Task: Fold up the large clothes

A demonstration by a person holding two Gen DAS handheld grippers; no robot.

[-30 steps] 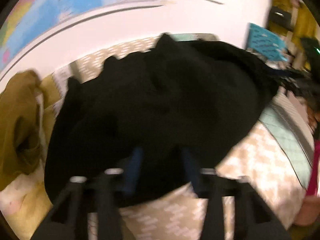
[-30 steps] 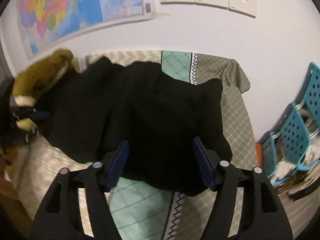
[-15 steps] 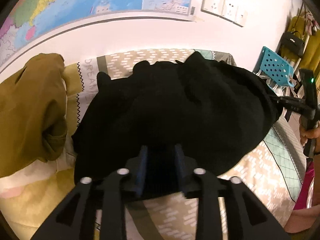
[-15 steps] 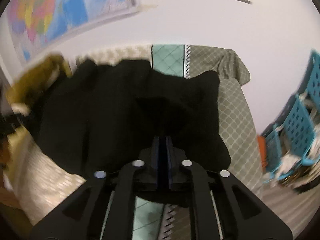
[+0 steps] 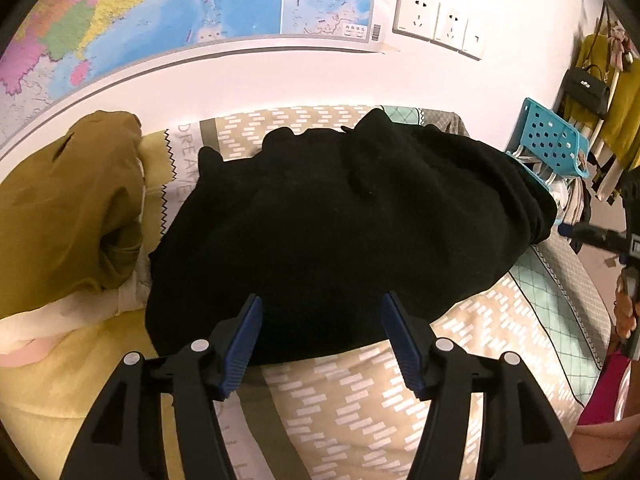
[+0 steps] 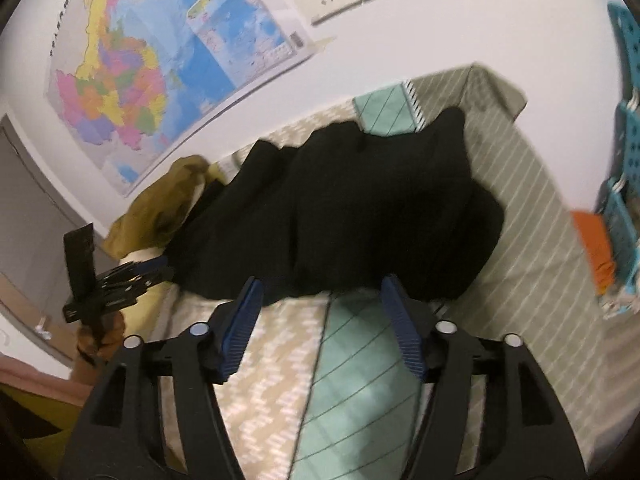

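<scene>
**A lived-in bedroom**

A bed (image 5: 460, 360) with a patchwork cover of beige, mint and grey panels stands with its far edge against a white wall. A coloured map (image 5: 192, 4) is taped to that wall, beside a row of sockets (image 5: 436, 20). Clothes lie on the bed: a black garment (image 5: 340, 216) in the middle and an olive one (image 5: 60, 208) at the left edge. Past the right edge stand blue plastic baskets (image 5: 548, 140), with a handbag (image 5: 588, 88) and yellow clothing (image 5: 624, 108) hanging behind.

Garment (image 5: 340, 220) on bedspread (image 5: 360, 400), jacket (image 5: 60, 208) left.
</scene>
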